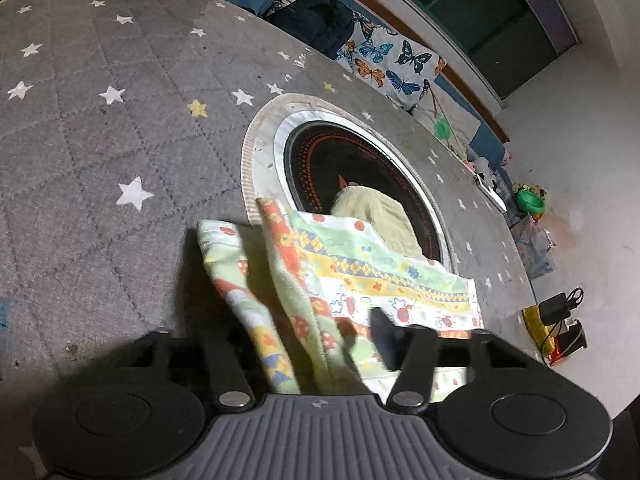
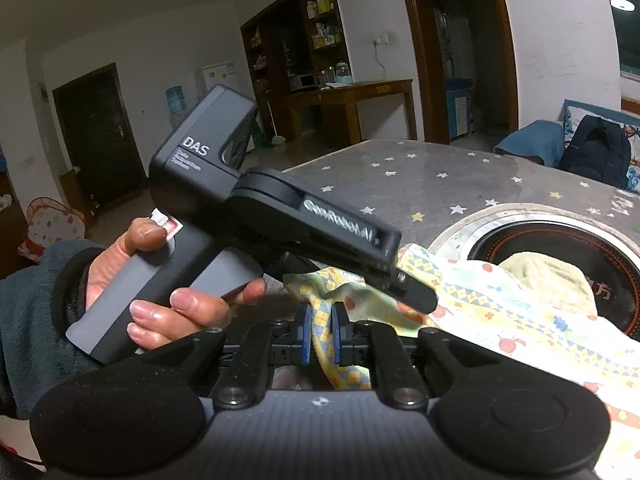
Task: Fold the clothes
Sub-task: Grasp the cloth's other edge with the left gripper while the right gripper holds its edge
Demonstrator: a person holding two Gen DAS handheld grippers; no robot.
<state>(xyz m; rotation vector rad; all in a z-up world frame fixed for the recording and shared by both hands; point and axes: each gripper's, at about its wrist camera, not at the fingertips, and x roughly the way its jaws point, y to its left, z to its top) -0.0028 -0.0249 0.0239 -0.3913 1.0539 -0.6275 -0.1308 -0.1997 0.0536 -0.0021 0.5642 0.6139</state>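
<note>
A colourful patterned cloth (image 1: 360, 276) with orange, yellow and green prints lies partly on the grey star-quilted table (image 1: 100, 140) and partly lifted. My left gripper (image 1: 320, 344) is shut on a bunched fold of it, which hangs between the jaws; its fingertips are hidden by the fabric. My right gripper (image 2: 322, 336) is shut on another edge of the cloth (image 2: 500, 312), pinched between blue pads (image 2: 305, 336). The left gripper (image 2: 412, 292), hand-held, shows close in front in the right wrist view, clamping the same cloth.
A round black inset hotplate (image 1: 332, 160) with a silver rim sits in the table, with a pale green cloth (image 1: 380, 212) lying on it. A butterfly-print cushion (image 1: 384, 60) and dark backpack (image 1: 316, 20) lie beyond the far table edge.
</note>
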